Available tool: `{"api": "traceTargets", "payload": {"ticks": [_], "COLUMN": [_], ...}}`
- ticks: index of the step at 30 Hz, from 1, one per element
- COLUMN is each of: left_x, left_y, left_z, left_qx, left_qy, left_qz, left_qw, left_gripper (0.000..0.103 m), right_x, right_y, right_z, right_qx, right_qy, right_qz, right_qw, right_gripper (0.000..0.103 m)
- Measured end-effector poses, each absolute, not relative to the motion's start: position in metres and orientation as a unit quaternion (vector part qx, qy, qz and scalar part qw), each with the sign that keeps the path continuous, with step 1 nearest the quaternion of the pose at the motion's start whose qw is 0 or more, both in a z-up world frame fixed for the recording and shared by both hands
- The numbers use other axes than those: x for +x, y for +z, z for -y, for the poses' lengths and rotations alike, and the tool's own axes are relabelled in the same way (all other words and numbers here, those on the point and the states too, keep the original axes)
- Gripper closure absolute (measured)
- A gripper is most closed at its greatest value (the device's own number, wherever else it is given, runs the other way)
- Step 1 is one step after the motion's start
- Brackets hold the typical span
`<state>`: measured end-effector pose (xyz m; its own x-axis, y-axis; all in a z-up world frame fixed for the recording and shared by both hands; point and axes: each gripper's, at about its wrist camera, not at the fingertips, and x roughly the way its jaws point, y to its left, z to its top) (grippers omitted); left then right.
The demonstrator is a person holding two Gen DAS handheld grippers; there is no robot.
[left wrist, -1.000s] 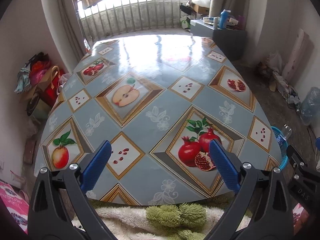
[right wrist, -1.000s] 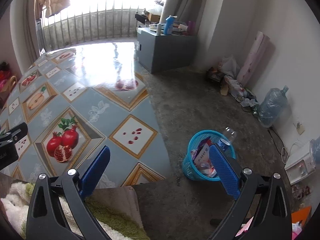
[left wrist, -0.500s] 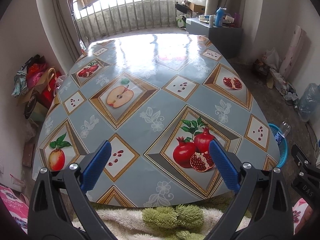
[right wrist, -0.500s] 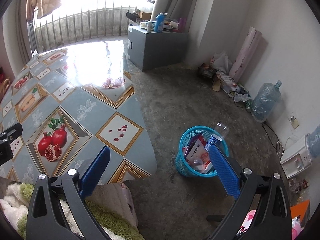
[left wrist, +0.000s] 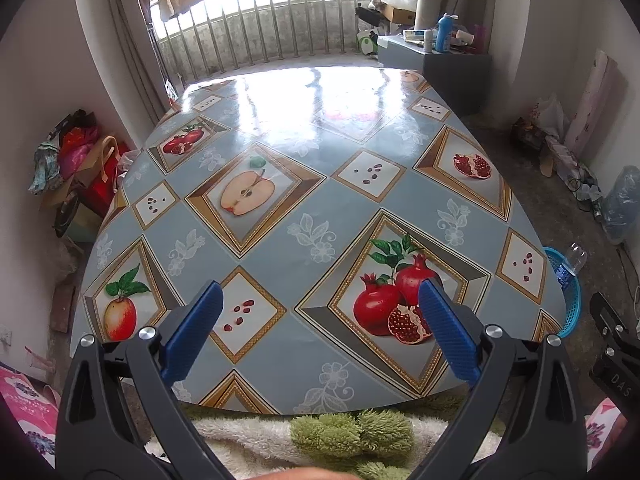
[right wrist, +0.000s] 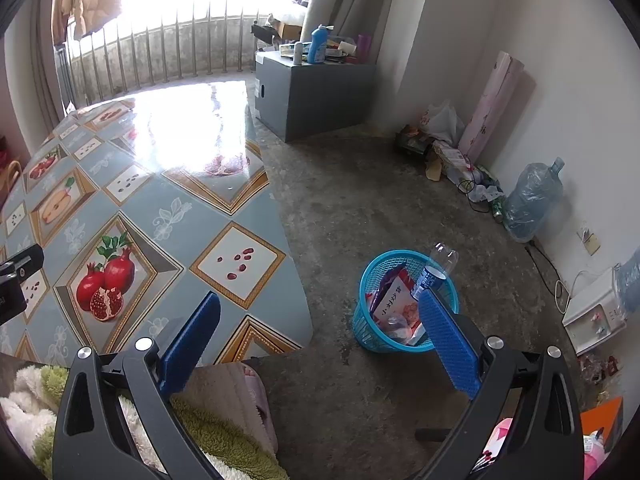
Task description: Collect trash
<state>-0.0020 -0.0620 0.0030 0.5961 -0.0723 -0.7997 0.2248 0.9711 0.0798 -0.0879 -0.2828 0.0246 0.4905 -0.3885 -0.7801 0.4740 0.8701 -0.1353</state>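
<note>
Nearest: shaggy green-and-cream fleece point(left wrist: 352, 436) fills the bottom edge under both tools. Left gripper point(left wrist: 320, 328): black frame, ribbed blue pads point(left wrist: 192, 336), jaws spread wide, nothing between them; it hangs over the near edge of the table point(left wrist: 280, 248). Right gripper point(right wrist: 316, 344): same build, equally wide apart and empty, above bare floor point(right wrist: 360, 208) beside the table's corner.

Table top is a glossy oilcloth, grey-blue, printed with gold-framed diamonds of pomegranates and apples; strong glare at the far end.

Basket point(right wrist: 404, 300): round turquoise plastic mesh, standing on rough concrete floor just off the table's right corner. Inside it are crumpled wrappers point(right wrist: 394, 300) and a clear plastic bottle point(right wrist: 438, 268) leaning over the rim.

Farther: grey cabinet point(right wrist: 312, 96) with clutter on top, a big water jug point(right wrist: 532, 200) by the wall, metal railing point(left wrist: 280, 36) across the bright window.
</note>
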Motion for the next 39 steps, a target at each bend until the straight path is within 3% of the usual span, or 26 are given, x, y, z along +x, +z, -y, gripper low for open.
{"api": "traceTargets", "payload": {"ticks": [39], "left_x": [-0.005], "left_y": [0.006], "left_z": [0.074], "left_qx": [0.111], "left_qy": [-0.1], "left_qz": [-0.437], "left_qw": [0.887], "left_gripper": [0.009], "right_x": [-0.09], "right_y": [0.023], "right_z": [0.288], "right_qx": [0.054], "right_qy": [-0.249], "right_qz": [-0.44], "right_qw": [0.861], "right_gripper": [0.007]}}
